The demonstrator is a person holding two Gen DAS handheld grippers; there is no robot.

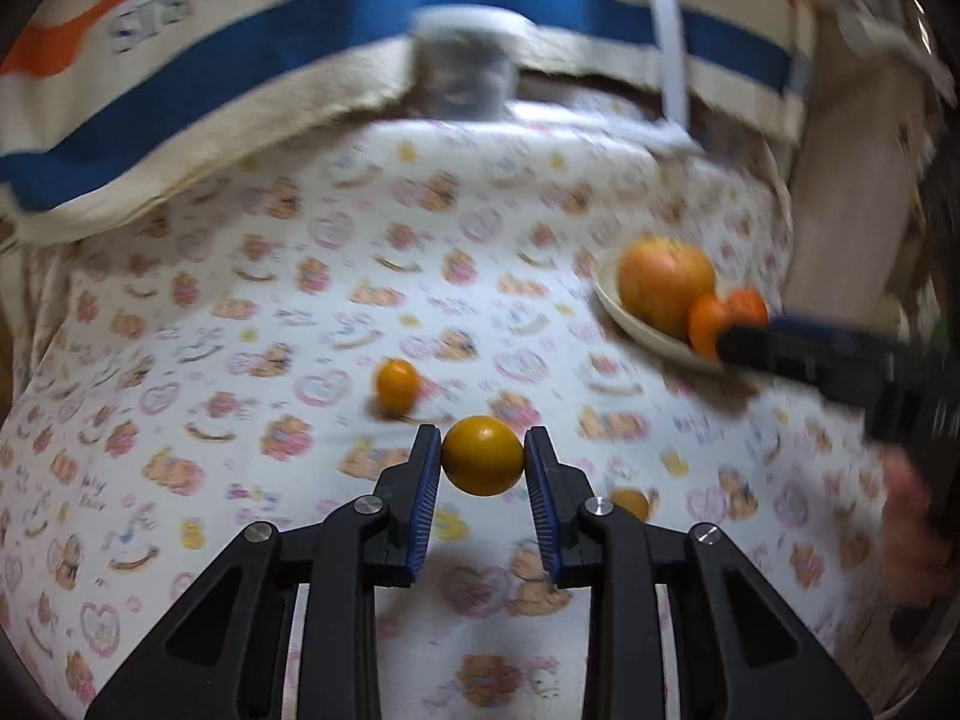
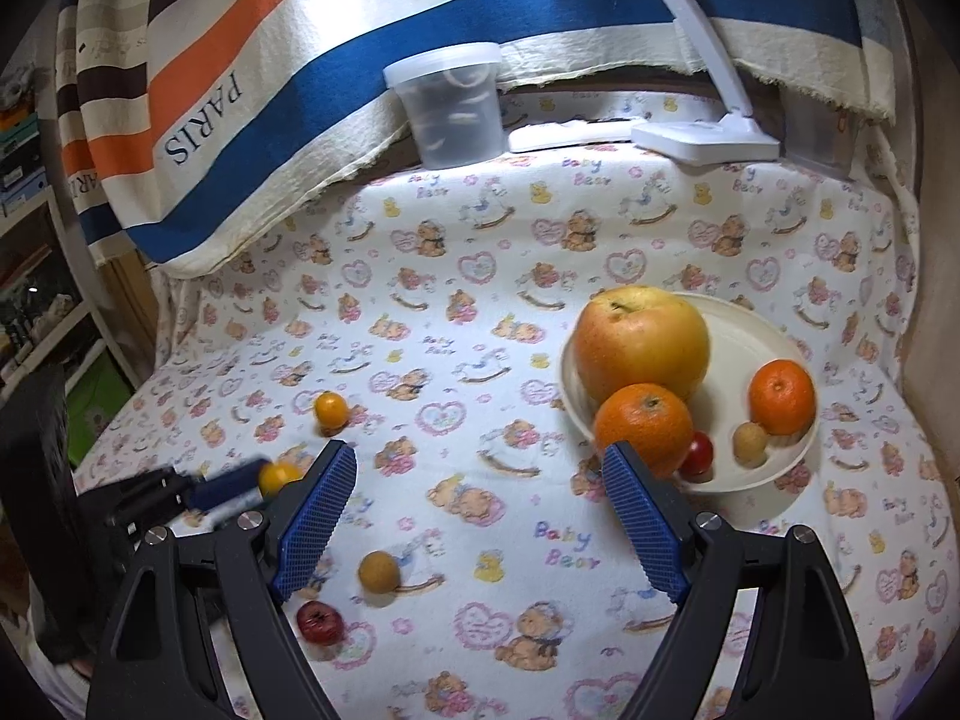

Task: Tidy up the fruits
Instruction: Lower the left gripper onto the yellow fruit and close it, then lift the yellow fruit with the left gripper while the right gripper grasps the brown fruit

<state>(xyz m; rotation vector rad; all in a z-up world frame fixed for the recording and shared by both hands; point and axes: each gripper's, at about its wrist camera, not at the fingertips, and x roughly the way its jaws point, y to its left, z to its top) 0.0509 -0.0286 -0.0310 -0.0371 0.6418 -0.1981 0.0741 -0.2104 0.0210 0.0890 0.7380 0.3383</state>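
Left tongs [image 1: 483, 456], blue pads clamped on a small yellow fruit [image 1: 483, 455], held just above the counter [image 1: 300, 300], which is covered by a bear-print cloth. Right tongs [image 2: 480, 480], jaws standing wide apart with nothing between them, near the front edge of a cream plate [image 2: 720, 312]. Plate contents: a large apple [image 2: 641, 343], two oranges [image 2: 643, 425] [image 2: 782, 397], a red cherry tomato [image 2: 698, 452] and a small tan fruit [image 2: 750, 438]. Loose on the cloth: a second yellow fruit [image 2: 331, 409], a tan round fruit [image 2: 378, 570] and a dark red fruit [image 2: 320, 622]. At the back stand a lidded plastic tub [image 2: 447, 105], a white lamp base [image 2: 702, 135] and a striped towel [image 2: 240, 90].
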